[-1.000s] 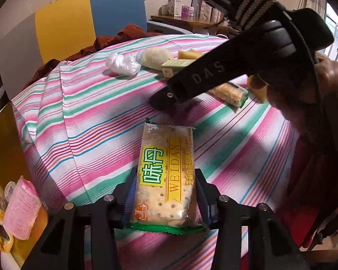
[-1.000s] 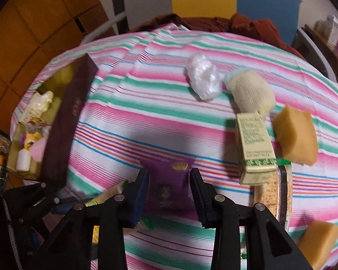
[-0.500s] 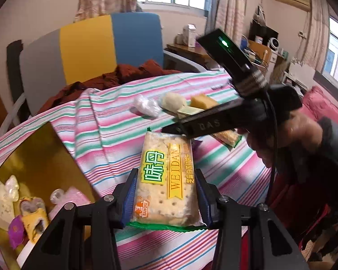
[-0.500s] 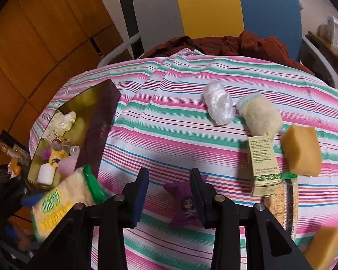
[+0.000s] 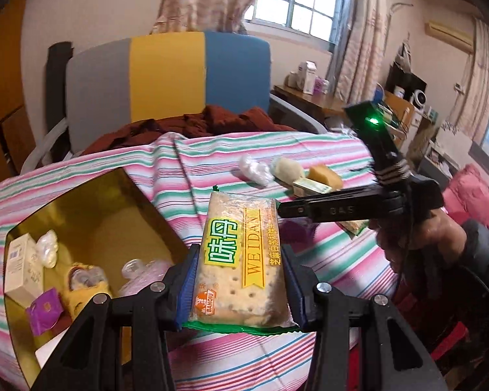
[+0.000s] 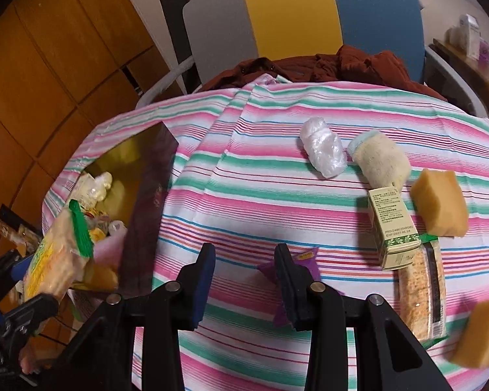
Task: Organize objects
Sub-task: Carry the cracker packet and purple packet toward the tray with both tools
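two grippers appear, each at a different stage of the sorting task. the left gripper (image 5: 241,280) pinches a cracker packet (image 5: 239,260) between its blue pads, lifted clear of the striped tablecloth (image 6: 244,176) and held near the open gold-lined box (image 5: 91,202), which already contains a small white carton, a purple sachet and other small items; the step in hand is judged to be carrying the packet to the box, and the next move calls for bringing it over the opening and parting the jaws. the right gripper (image 6: 244,280) hovers with its jaws spread and empty, a purple star-shaped packet (image 6: 296,270) lying on the cloth just behind its right finger. the cracker packet is a clear wrapper with green sealed ends, a yellow-green label and pale perforated crackers visible inside; it looks light, flat and easily crushed.
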`<action>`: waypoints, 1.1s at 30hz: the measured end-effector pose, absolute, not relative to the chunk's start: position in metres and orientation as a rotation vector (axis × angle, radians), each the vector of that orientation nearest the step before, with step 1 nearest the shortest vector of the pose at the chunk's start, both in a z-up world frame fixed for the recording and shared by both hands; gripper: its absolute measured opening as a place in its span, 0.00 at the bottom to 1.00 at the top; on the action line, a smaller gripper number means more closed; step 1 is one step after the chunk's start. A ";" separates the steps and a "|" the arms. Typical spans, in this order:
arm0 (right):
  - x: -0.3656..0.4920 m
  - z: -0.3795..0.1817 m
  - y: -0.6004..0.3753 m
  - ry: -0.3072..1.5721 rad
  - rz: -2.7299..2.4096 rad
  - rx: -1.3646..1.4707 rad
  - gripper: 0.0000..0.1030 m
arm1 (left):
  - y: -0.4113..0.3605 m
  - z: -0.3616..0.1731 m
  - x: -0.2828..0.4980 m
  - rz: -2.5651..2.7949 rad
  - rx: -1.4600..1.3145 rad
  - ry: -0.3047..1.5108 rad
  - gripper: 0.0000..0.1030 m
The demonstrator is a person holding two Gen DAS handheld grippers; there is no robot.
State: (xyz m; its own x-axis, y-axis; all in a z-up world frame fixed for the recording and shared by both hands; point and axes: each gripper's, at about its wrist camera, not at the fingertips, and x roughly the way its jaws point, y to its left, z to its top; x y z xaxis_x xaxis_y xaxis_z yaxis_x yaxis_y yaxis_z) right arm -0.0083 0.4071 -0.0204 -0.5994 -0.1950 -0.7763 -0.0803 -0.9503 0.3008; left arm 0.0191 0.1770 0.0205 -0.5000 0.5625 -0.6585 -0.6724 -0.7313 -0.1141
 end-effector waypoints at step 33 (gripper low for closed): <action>-0.042 -0.069 0.396 0.027 -2.651 1.833 0.37 | 0.040 0.000 -0.024 2.487 -1.082 -0.071 0.46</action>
